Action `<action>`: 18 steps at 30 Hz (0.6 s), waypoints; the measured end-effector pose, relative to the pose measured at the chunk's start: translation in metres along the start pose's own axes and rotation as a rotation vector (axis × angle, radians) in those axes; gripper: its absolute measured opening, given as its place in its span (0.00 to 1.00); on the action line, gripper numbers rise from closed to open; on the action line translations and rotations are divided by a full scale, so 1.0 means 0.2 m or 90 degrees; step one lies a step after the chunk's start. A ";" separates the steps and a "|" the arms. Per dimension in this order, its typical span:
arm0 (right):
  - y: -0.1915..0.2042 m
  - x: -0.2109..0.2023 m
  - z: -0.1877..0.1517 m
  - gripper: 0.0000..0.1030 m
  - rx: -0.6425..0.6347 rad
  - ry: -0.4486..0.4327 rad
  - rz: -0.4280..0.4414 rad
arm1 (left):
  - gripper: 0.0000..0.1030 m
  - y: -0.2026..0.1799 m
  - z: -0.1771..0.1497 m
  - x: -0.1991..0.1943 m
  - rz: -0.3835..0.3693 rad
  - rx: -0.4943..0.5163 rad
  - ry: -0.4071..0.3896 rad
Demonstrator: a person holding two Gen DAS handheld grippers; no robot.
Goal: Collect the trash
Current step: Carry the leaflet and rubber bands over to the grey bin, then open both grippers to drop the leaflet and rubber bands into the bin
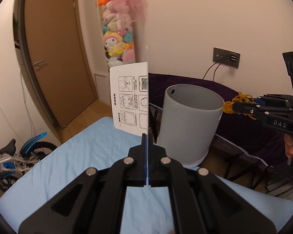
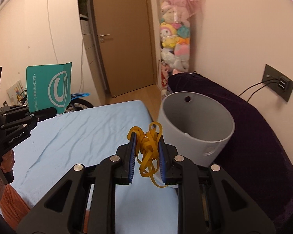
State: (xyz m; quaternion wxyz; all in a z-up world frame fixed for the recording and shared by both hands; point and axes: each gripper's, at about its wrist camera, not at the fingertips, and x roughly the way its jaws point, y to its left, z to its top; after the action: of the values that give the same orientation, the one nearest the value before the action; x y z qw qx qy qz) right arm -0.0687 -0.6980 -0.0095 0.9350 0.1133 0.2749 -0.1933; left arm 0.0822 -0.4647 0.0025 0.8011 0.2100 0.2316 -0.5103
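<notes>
Over the pale blue bedsheet [image 2: 72, 136], our left gripper [image 1: 146, 136] pinches a stiff, light teal-and-white card [image 1: 130, 95] by its edge, while our right gripper [image 2: 146, 136] clamps a floppy tangle of yellow rubber bands [image 2: 148, 146] just before the grey cylindrical bin [image 2: 197, 128].

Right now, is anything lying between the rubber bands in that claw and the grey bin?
No. In the right wrist view, only bare blue sheet separates the rubber bands from the bin.

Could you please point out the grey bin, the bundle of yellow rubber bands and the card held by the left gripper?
grey bin [image 2: 209, 152]: right wrist view, outer front wall.
yellow rubber bands [image 2: 147, 148]: right wrist view, middle of the tangle between the pads.
card [image 1: 129, 97]: left wrist view, white printed face.
</notes>
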 end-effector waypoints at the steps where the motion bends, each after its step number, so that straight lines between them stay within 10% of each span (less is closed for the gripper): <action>1: -0.06 -0.01 0.02 0.18 0.006 -0.003 -0.009 | 0.01 -0.04 0.05 0.04 -0.013 0.006 -0.001; 18: -0.72 0.27 0.28 0.19 0.106 0.014 -0.020 | 0.01 -0.52 0.47 0.73 -0.184 0.045 0.060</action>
State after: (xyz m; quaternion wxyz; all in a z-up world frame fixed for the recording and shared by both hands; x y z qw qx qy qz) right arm -0.0618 -0.8610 -0.0081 0.9160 0.1884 0.2700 -0.2292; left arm 0.0552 -0.6634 -0.0181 0.7000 0.2259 0.2785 -0.6176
